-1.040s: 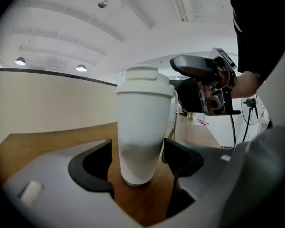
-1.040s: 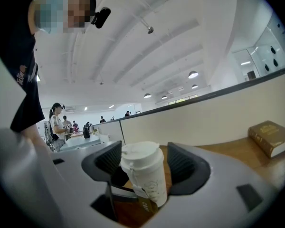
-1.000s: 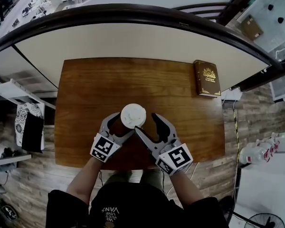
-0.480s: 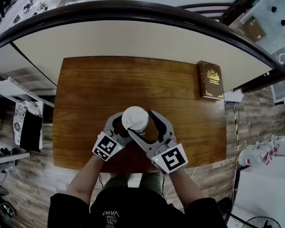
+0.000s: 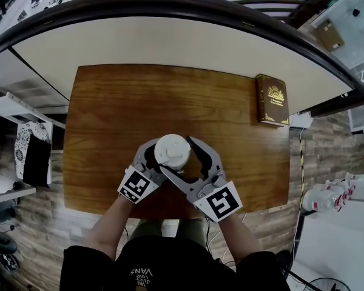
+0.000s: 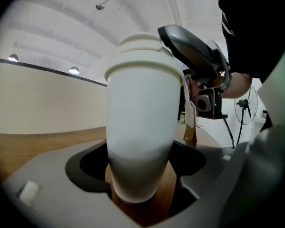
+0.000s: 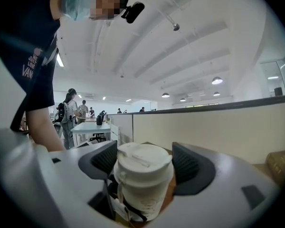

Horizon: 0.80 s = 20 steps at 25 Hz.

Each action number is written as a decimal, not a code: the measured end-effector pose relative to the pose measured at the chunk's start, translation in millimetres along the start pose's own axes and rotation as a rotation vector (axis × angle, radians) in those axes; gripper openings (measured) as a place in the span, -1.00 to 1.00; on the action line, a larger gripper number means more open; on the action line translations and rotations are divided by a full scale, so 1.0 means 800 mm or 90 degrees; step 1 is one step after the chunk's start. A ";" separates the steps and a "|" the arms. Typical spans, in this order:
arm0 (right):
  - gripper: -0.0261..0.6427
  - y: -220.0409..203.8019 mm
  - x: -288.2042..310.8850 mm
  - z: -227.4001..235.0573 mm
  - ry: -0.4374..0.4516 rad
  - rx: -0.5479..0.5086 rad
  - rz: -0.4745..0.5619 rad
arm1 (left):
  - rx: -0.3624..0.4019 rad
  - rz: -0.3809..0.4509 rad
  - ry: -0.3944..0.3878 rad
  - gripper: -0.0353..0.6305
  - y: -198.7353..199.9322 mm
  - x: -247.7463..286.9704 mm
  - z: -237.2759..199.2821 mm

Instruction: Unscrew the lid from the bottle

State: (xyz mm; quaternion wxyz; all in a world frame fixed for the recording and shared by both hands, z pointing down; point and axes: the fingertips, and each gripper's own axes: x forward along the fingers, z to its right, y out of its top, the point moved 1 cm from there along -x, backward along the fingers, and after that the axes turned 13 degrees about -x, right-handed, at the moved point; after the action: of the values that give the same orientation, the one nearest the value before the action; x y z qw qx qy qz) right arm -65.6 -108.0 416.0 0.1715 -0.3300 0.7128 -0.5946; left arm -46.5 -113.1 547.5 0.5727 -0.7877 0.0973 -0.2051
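Bottle (image 6: 140,141) white, tapered downward, flip-top lid (image 7: 142,158) seated; stood on wooden table (image 5: 109,114). Bracketed by left gripper (image 5: 155,161) and right gripper (image 5: 185,158); jaws spread, just widened, no contact seen.

Upright white bottle (image 6: 140,127), lid (image 7: 141,159) on, near wooden table's (image 5: 230,102) front edge

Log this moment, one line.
left gripper: jaws just opened, around bottle | right gripper: jaws just opened, around lid | lid: on bottle | bottle: upright
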 end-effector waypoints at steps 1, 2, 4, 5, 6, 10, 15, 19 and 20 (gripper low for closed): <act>0.05 0.000 0.000 0.000 0.008 0.001 0.002 | 0.001 -0.001 -0.002 0.22 0.000 0.000 0.000; 0.05 -0.001 0.000 0.000 0.021 0.002 0.005 | 0.001 -0.002 -0.006 0.22 0.000 0.000 0.000; 0.05 -0.001 -0.001 -0.001 0.057 0.004 0.013 | 0.003 -0.002 -0.014 0.22 0.000 -0.001 0.001; 0.05 -0.001 -0.001 -0.001 0.079 0.002 0.018 | 0.003 -0.002 -0.017 0.22 0.000 -0.002 0.001; 0.05 -0.001 -0.001 -0.001 0.102 0.000 0.024 | 0.003 -0.001 -0.019 0.22 0.000 -0.002 0.001; 0.05 -0.002 -0.002 -0.001 0.220 -0.015 0.054 | 0.007 0.003 -0.024 0.22 0.000 -0.001 0.002; 0.05 -0.006 -0.004 -0.002 0.383 -0.023 0.092 | 0.013 0.005 -0.024 0.22 0.000 -0.002 0.003; 0.05 -0.003 0.000 -0.002 0.429 -0.020 0.095 | 0.013 0.010 -0.020 0.22 0.001 -0.001 0.002; 0.05 -0.001 -0.001 -0.001 0.417 -0.023 0.095 | 0.014 0.011 -0.018 0.22 0.002 -0.001 0.002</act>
State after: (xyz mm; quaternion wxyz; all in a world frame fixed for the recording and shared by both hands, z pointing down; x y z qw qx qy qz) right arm -65.4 -107.3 416.6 -0.0292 -0.0712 0.7630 -0.6418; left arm -46.4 -112.0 545.6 0.5843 -0.7834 0.0937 -0.1899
